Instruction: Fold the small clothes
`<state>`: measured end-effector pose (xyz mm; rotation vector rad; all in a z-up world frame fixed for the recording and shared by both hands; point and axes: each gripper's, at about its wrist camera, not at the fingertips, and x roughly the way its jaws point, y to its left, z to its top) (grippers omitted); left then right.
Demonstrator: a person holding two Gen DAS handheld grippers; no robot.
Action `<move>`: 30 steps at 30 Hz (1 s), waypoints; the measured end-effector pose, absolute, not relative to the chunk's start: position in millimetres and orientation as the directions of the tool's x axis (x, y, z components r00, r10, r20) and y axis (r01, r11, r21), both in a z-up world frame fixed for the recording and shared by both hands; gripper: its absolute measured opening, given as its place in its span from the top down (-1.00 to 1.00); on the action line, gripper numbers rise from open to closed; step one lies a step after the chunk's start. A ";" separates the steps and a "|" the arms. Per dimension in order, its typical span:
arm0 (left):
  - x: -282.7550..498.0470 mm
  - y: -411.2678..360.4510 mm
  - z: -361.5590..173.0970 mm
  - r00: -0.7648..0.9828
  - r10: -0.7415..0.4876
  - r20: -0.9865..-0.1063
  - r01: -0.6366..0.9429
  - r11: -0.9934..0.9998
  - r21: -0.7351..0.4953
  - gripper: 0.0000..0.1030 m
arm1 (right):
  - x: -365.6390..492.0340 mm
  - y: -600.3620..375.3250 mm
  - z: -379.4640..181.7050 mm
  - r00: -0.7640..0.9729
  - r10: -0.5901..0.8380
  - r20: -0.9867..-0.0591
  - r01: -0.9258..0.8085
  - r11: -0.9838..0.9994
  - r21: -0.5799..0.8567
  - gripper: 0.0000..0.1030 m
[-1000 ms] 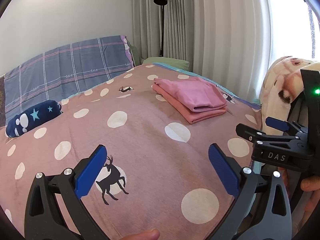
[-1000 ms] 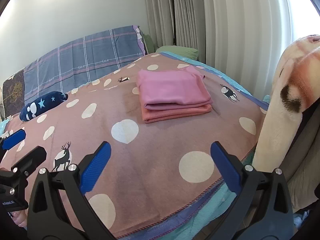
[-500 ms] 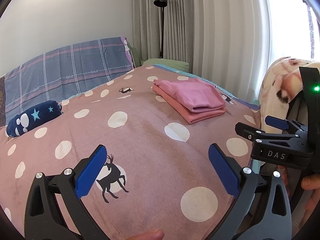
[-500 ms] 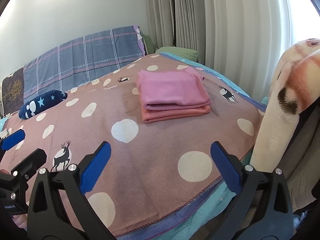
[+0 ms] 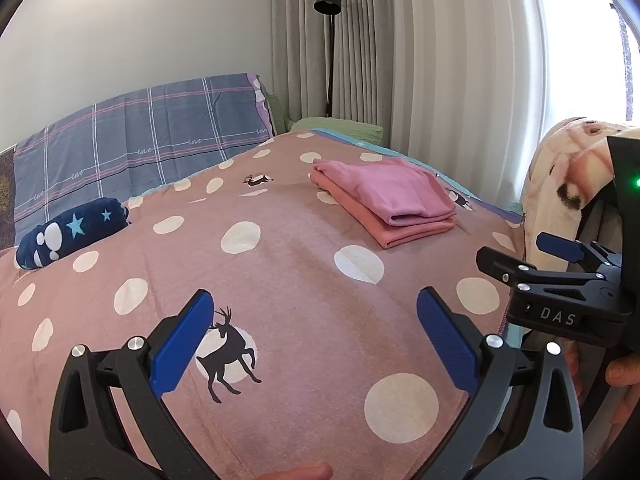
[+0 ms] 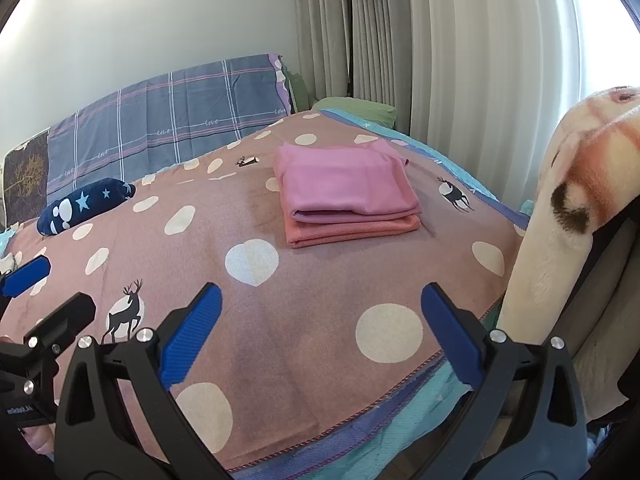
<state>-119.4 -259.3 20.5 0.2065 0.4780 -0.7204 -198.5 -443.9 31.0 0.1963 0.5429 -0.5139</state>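
Note:
Two folded garments lie stacked on the bed: a pink one (image 5: 392,192) on top of a salmon one (image 5: 412,232). They show in the right wrist view too, pink (image 6: 340,184) over salmon (image 6: 352,232). My left gripper (image 5: 316,320) is open and empty, held above the brown spotted blanket (image 5: 280,272), well short of the stack. My right gripper (image 6: 320,320) is open and empty near the bed's front edge. It also shows from the side in the left wrist view (image 5: 532,256).
A navy star-patterned roll (image 5: 72,232) lies at the far left of the bed. A plaid pillow (image 5: 140,140) leans on the wall. A plush cream blanket (image 6: 560,208) hangs at the right. A floor lamp (image 5: 328,40) and curtains stand behind.
Both grippers have drawn back slightly from the bed; the stack looks a little farther away. Nothing was gripped or released.

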 end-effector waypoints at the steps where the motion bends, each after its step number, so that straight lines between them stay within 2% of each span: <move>1: -119.4 -259.7 20.4 0.651 -0.582 -0.488 0.675 0.737 0.021 -0.97 | -198.7 -442.2 31.5 0.734 -0.415 -0.537 0.515 0.856 0.043 -0.96; 30: -114.7 -255.5 13.6 0.652 -0.562 -0.509 0.659 0.752 0.014 -0.97 | -195.2 -438.8 27.3 0.731 -0.409 -0.546 0.507 0.861 0.035 -0.96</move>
